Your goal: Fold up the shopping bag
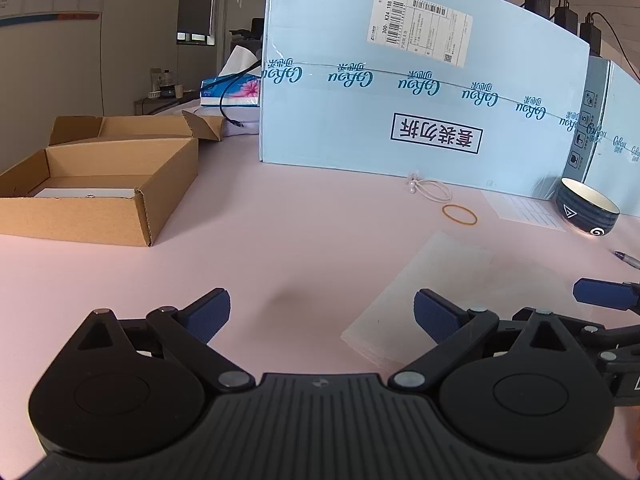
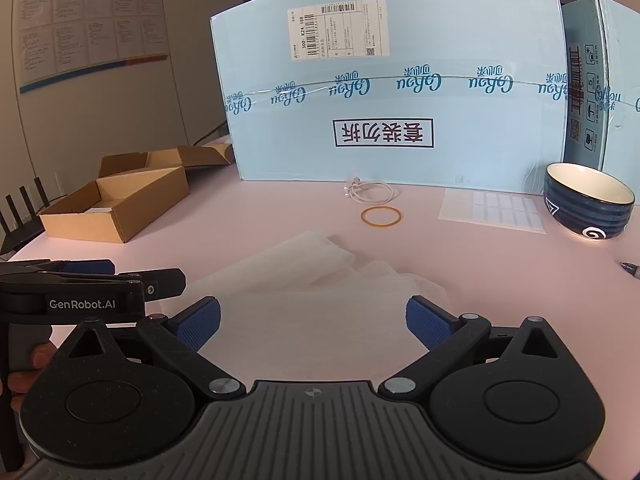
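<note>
Both your claws gape wide and empty: left claw (image 1: 322, 314), right claw (image 2: 313, 322). Your translucent shopping bag (image 2: 320, 280) lies flat on the pink bench (image 2: 480, 280), just ahead of them.

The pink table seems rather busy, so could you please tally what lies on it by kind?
Blue cartons: 2
Brown cardboard boxes: 2
Bowl: 1
Rubber band: 1
White cord loop: 1
Label sheet: 1
Pen: 1
Translucent shopping bag: 1
Tissue pack: 1
Total: 11
</note>
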Available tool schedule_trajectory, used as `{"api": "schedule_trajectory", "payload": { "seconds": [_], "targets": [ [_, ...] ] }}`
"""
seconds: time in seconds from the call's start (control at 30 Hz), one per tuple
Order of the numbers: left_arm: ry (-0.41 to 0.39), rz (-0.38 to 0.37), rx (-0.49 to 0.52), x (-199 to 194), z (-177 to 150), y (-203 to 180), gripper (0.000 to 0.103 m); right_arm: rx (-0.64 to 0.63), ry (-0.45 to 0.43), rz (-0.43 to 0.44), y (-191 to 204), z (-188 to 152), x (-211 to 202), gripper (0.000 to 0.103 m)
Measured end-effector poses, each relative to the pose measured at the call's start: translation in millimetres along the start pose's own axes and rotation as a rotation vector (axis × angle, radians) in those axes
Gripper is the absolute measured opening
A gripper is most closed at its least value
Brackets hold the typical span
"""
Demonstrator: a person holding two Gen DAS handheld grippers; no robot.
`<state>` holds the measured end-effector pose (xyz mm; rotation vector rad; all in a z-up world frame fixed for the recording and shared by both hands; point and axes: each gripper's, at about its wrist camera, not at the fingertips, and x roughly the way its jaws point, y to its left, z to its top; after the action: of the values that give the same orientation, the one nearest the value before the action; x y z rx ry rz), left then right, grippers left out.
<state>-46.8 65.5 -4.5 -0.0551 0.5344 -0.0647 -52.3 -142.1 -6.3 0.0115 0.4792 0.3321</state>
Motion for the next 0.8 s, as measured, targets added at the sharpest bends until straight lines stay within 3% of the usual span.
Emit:
{"api": "schedule_trajectory", "payload": {
  "seconds": [0.3,0.7,0.8],
  "targets": [
    [-0.006,-0.013,0.009,0.0,-0.6,-0.9,0.094,-0.003,0.002,0.003,-0.6,-0.2,-0.4,0.101],
    [0.005,-0.006,0.012,1.7,-1.3,-1.6,0.065,-0.007,0.008,0.009,-1.4,-0.6,0.7,0.101],
    [0.006,-0.014,0.01,1.8,-1.7,-1.8,0.055,-0.012,0.015,0.022,-0.7,-1.0,1.1,0.096]
  ]
}}
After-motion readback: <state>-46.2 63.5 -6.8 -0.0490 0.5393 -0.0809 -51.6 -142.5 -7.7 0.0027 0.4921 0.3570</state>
